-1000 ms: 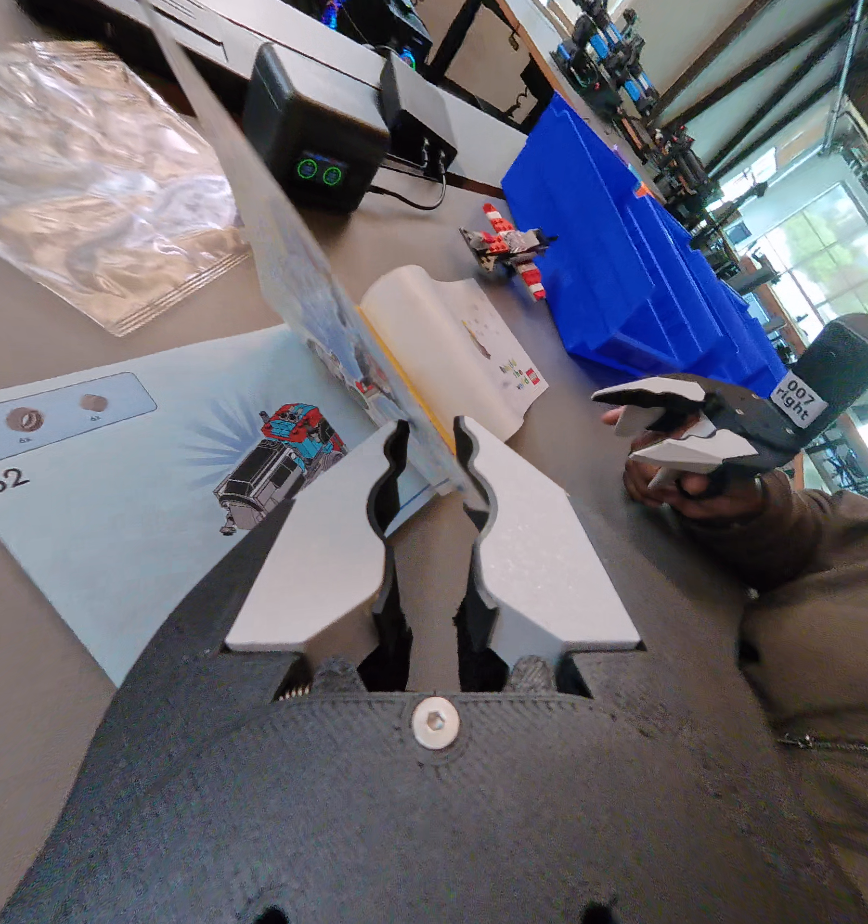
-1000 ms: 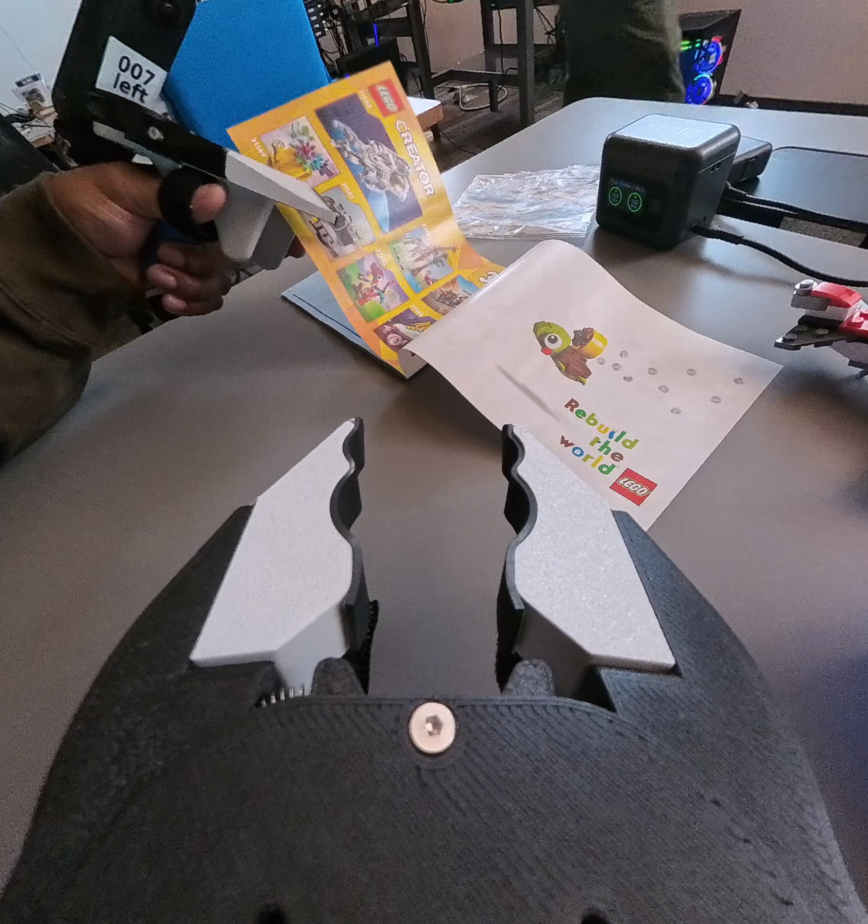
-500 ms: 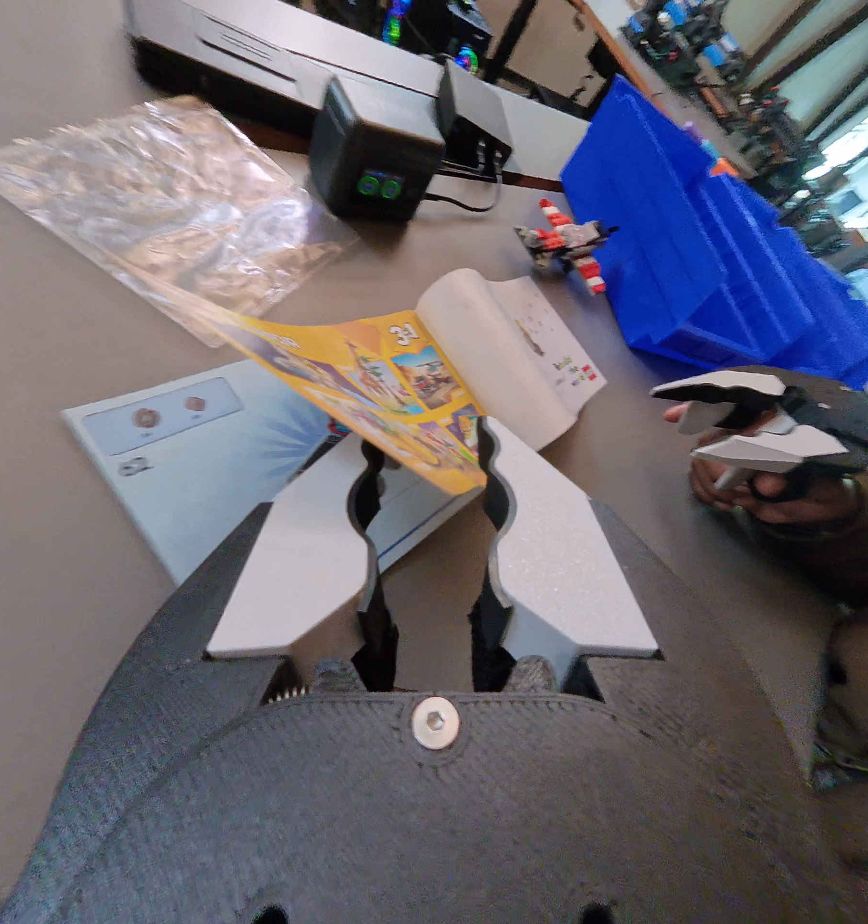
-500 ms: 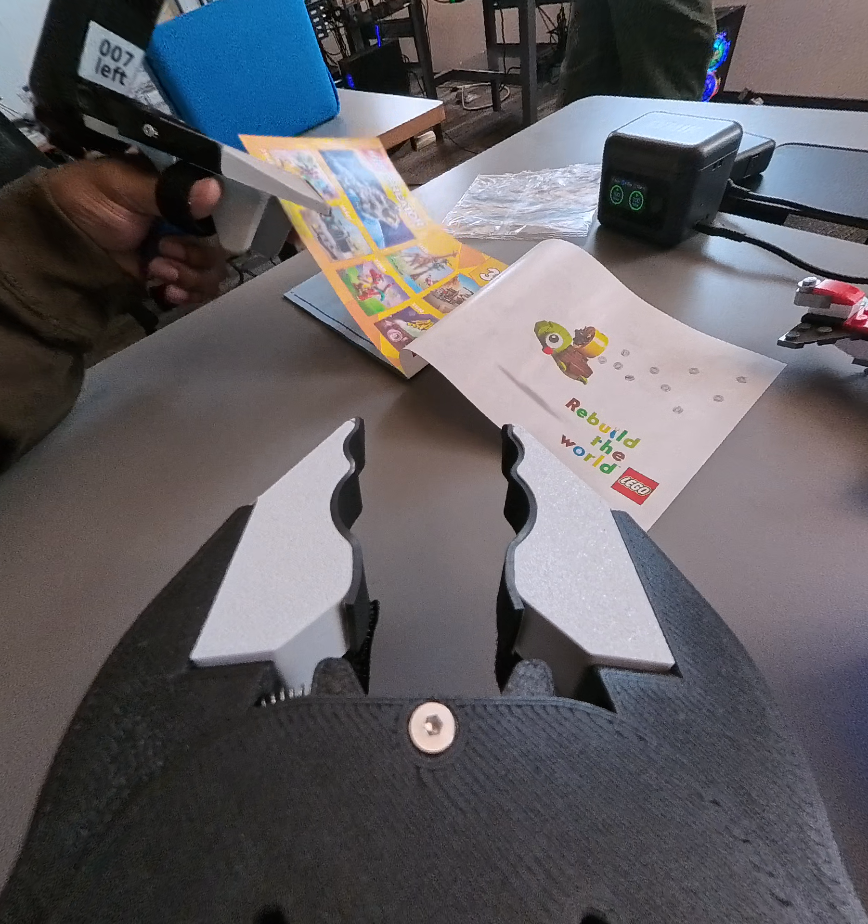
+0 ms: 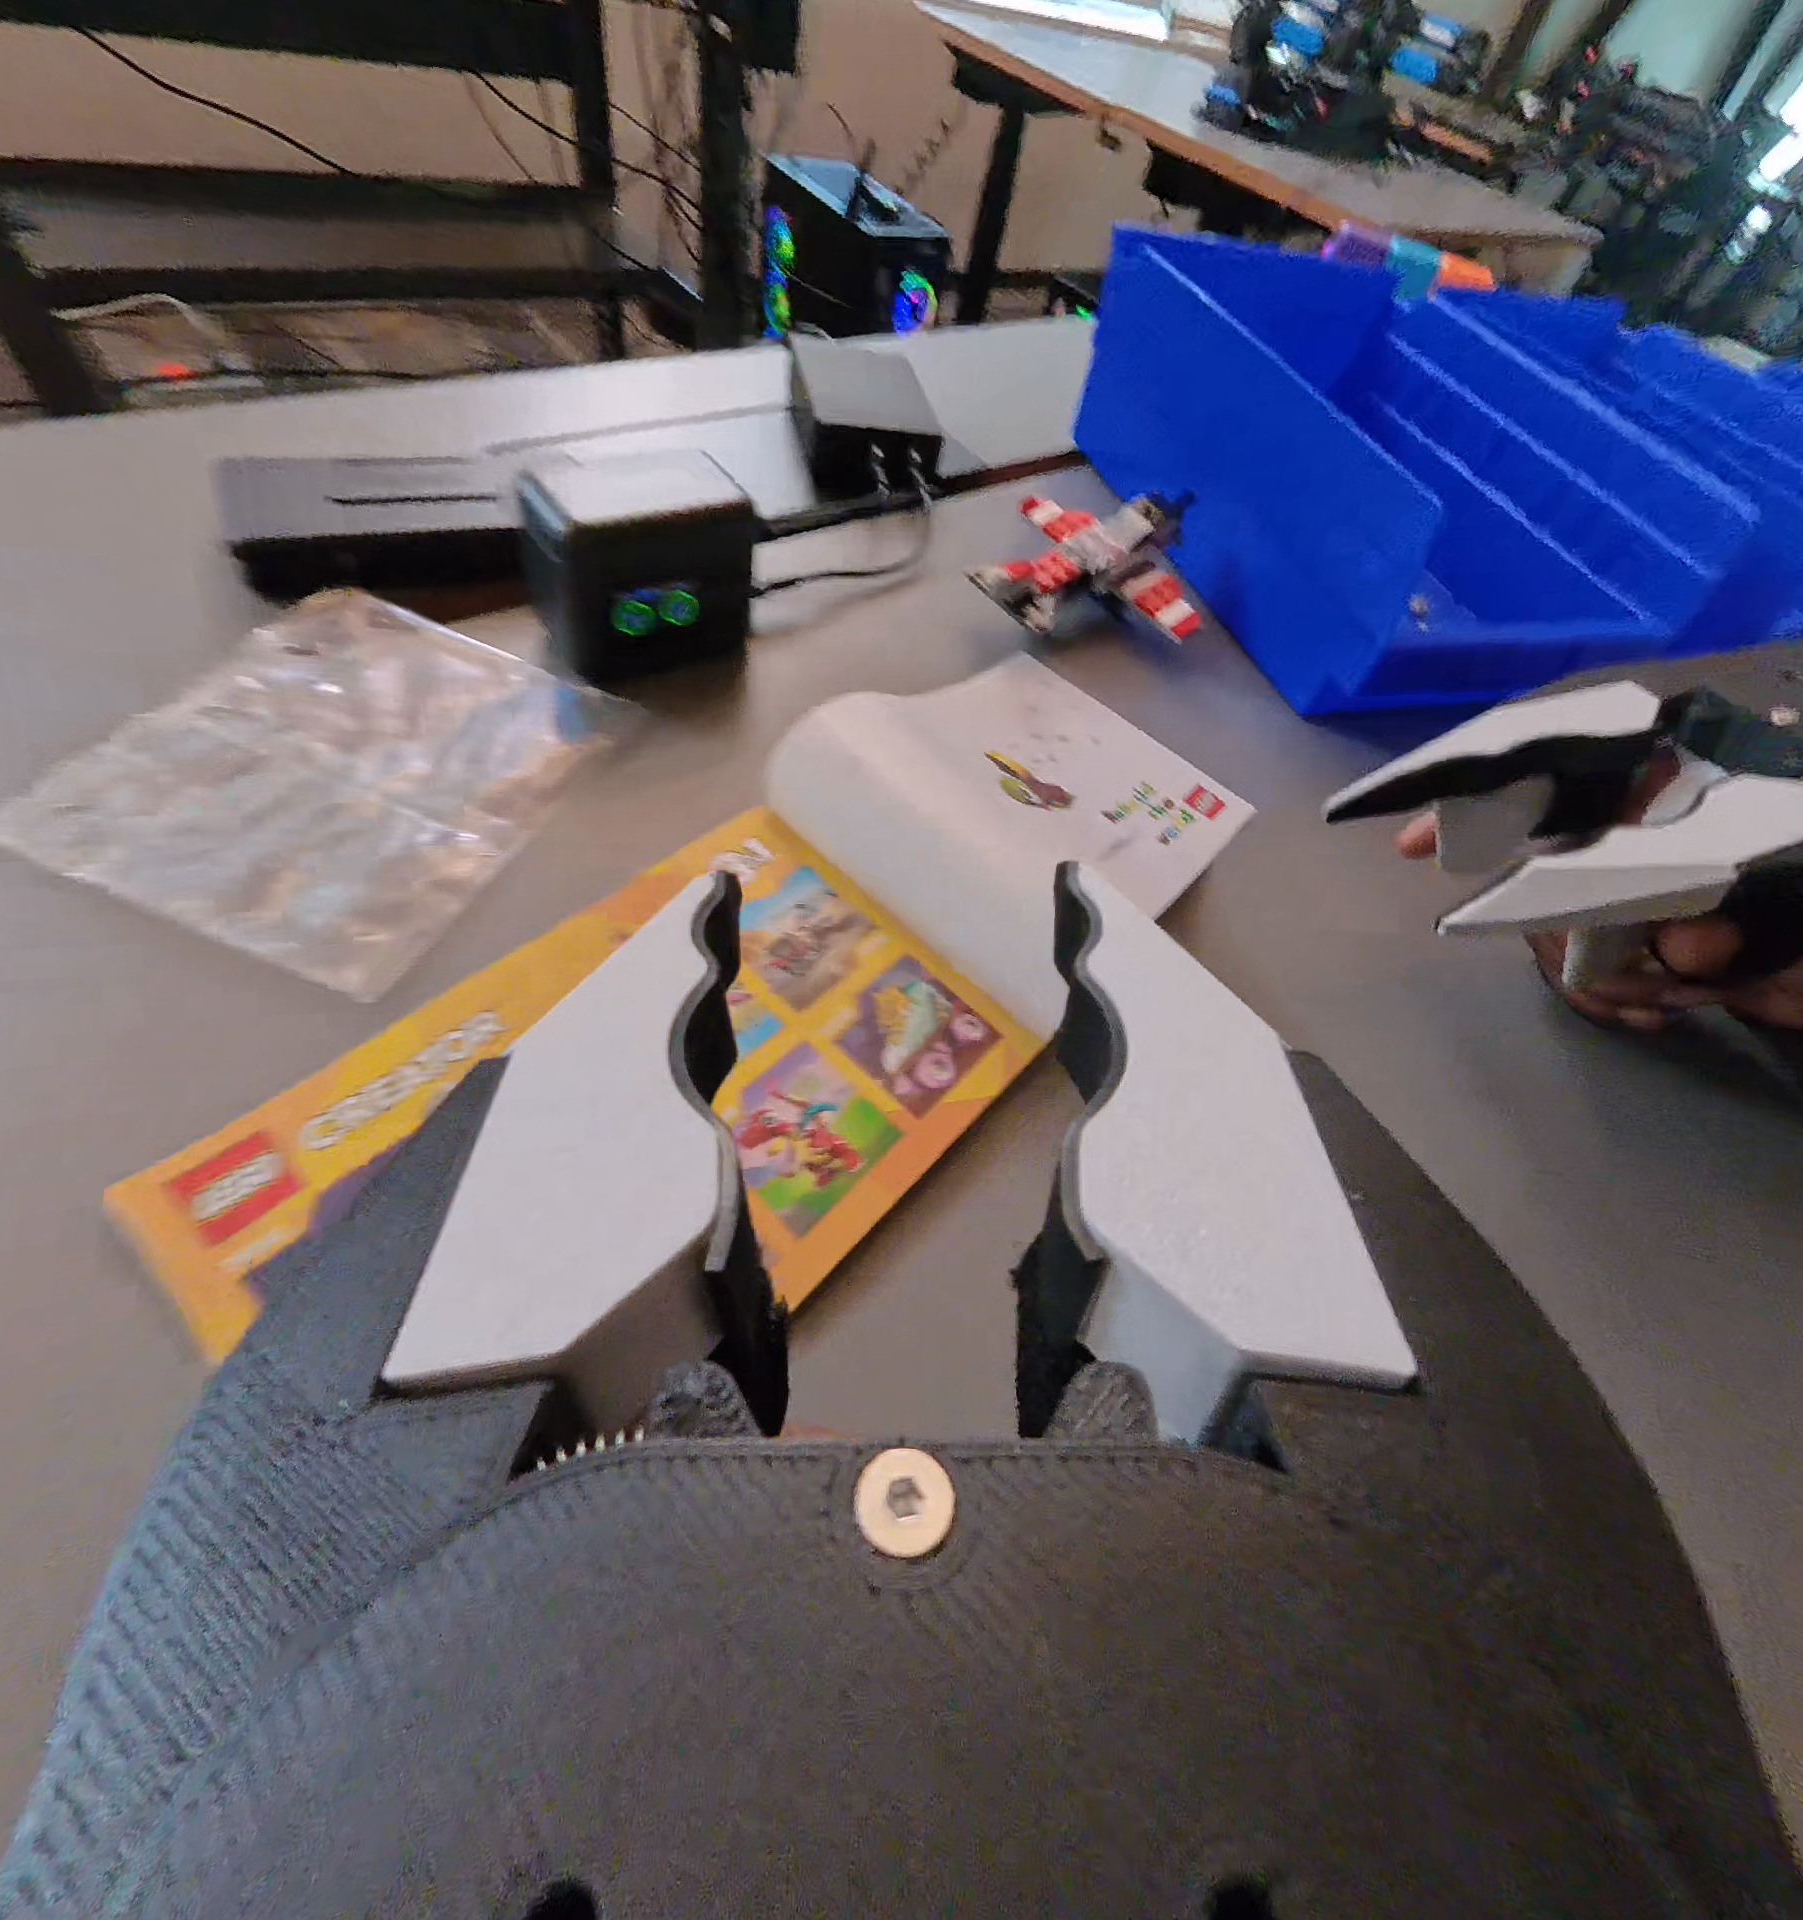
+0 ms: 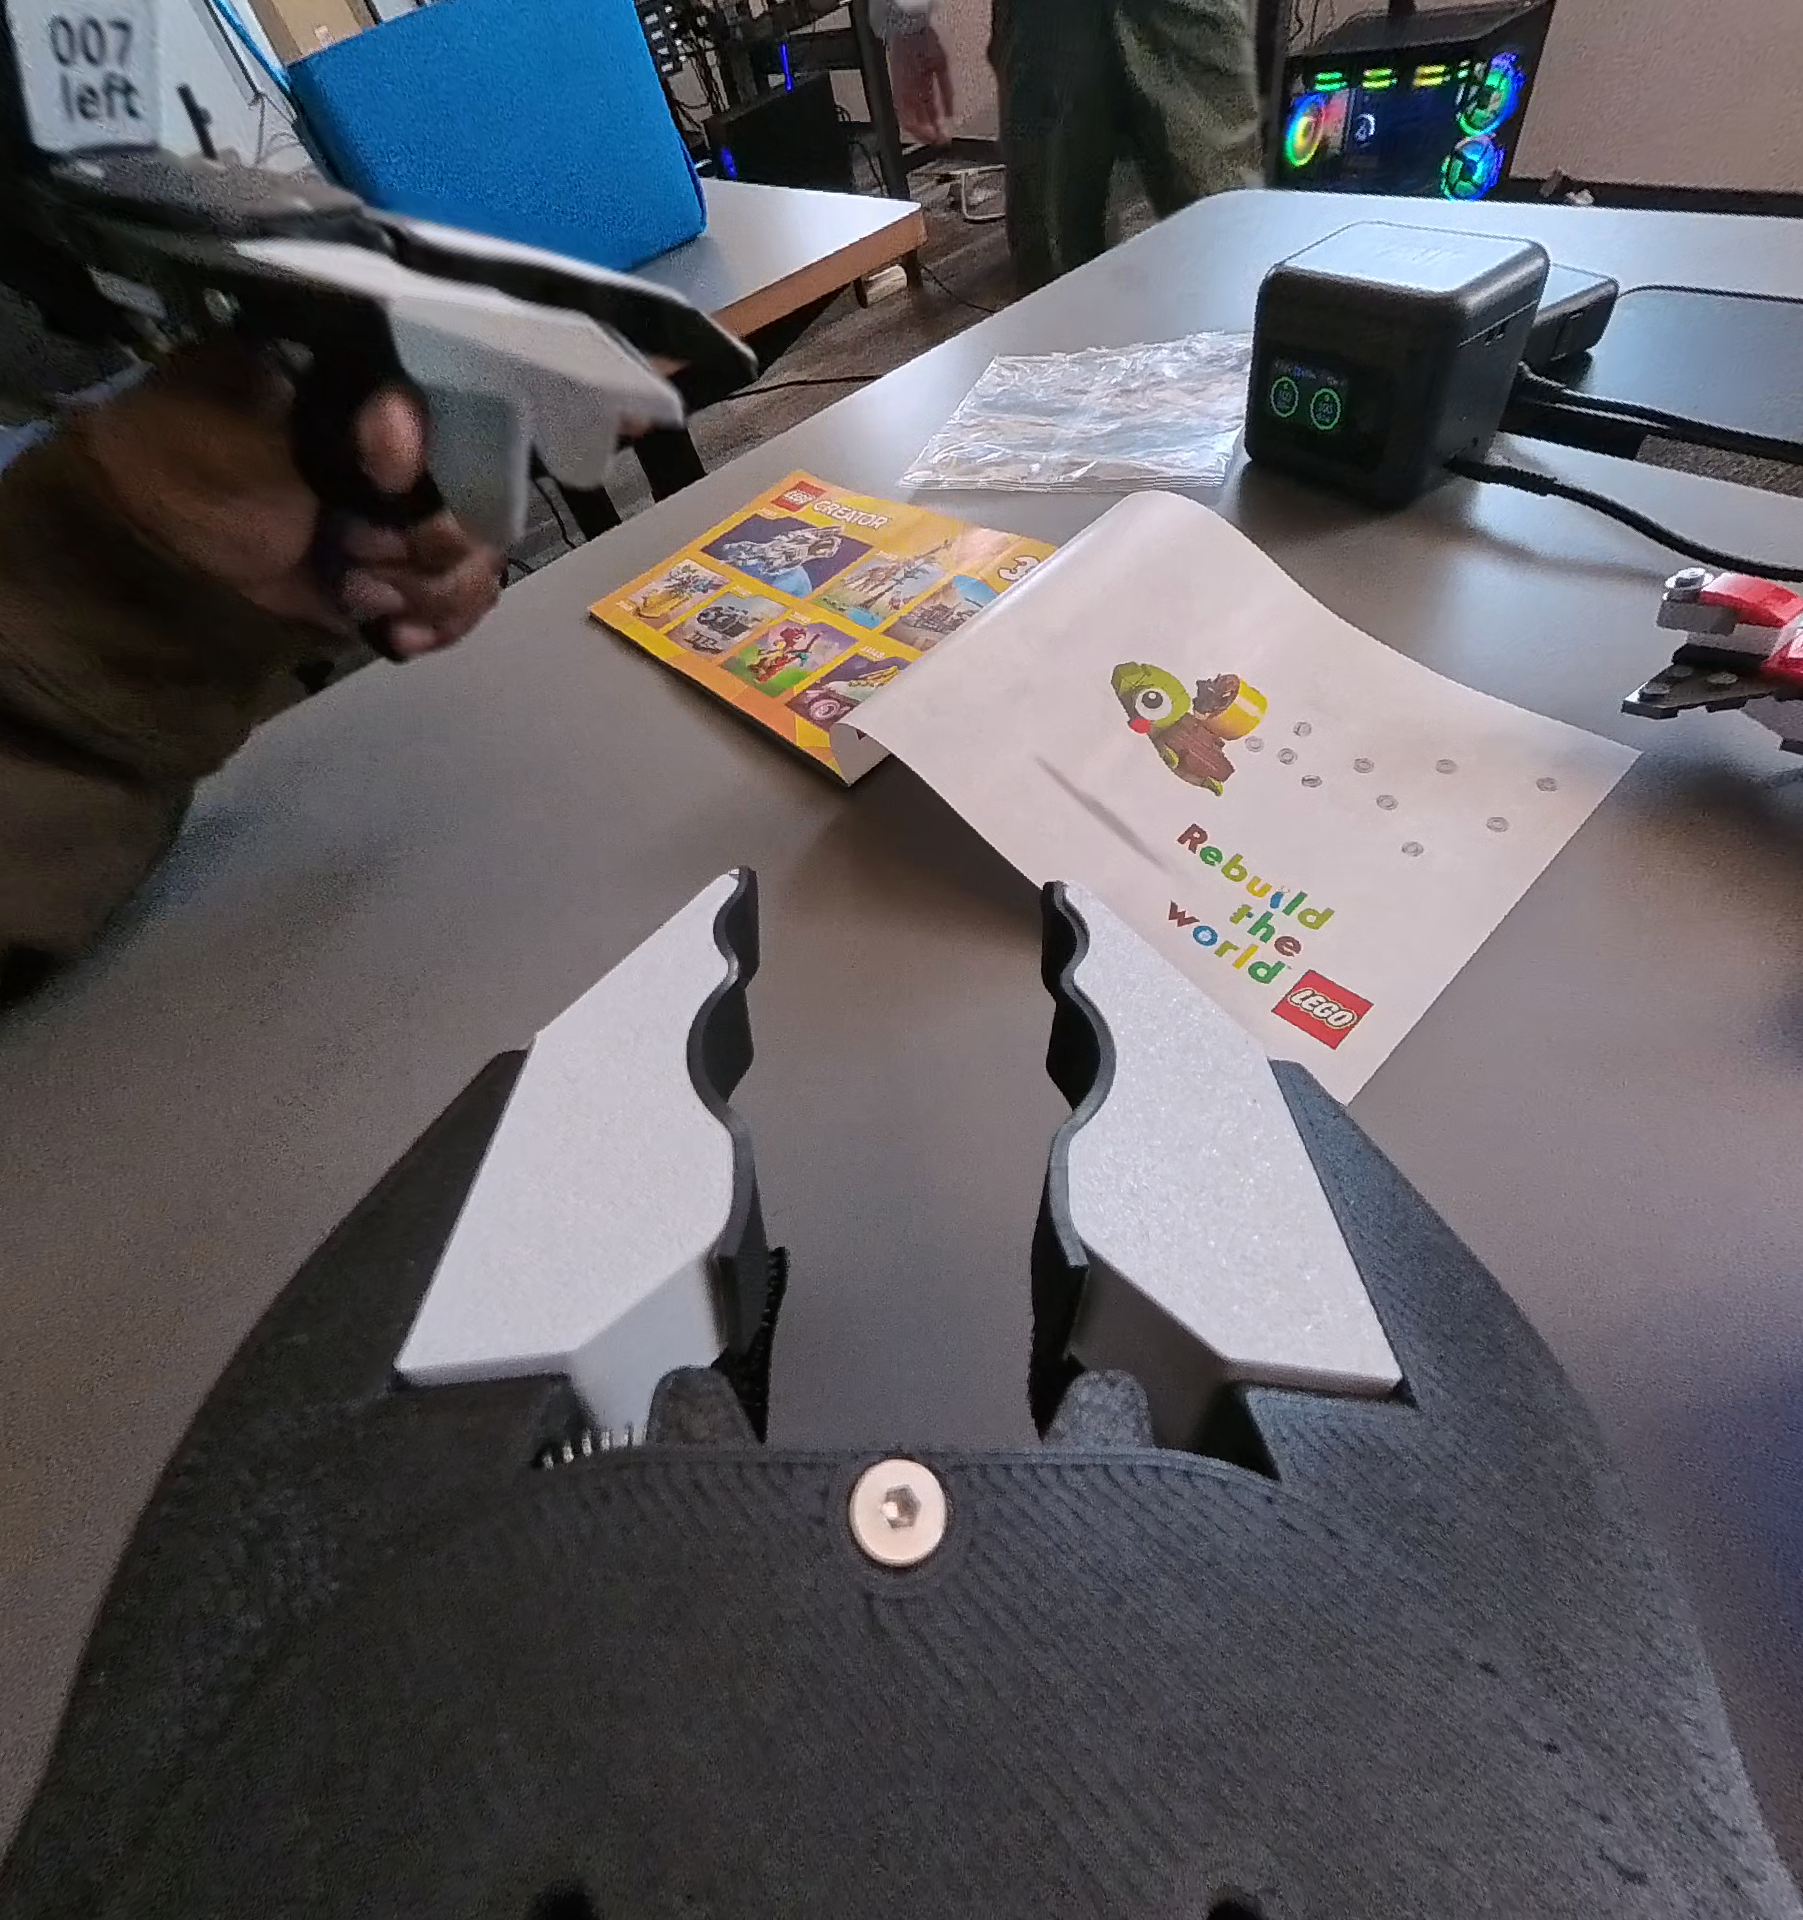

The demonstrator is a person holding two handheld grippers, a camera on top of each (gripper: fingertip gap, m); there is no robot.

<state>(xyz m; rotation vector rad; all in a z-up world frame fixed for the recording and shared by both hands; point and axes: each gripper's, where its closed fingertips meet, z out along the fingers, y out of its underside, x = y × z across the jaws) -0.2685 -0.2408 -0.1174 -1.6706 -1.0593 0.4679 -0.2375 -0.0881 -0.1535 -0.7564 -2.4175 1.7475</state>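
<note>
An open instruction booklet lies on the grey table (image 6: 461,935). Its yellow page (image 5: 835,1049) lies flat and its white page (image 5: 990,790) curls up at the spine. My left gripper (image 5: 892,894) hovers open above the yellow page with nothing between its fingers. In the right wrist view the yellow page (image 6: 803,603) and white page (image 6: 1292,790) show, and the left gripper (image 6: 668,384) is raised clear of them. My right gripper (image 6: 897,894) is open and empty over bare table beside the white page. It also shows in the left wrist view (image 5: 1416,862).
A clear plastic bag (image 5: 284,769) lies left of the booklet. A black box with green lights (image 5: 637,561) and cables sits behind. A red and grey brick plane (image 5: 1094,566) stands near blue bins (image 5: 1499,499). A person's sleeve (image 6: 55,665) is at left.
My left gripper opened and let go of the yellow page, which dropped flat onto the table. The left gripper lifted and turned level. The right gripper stayed still.
</note>
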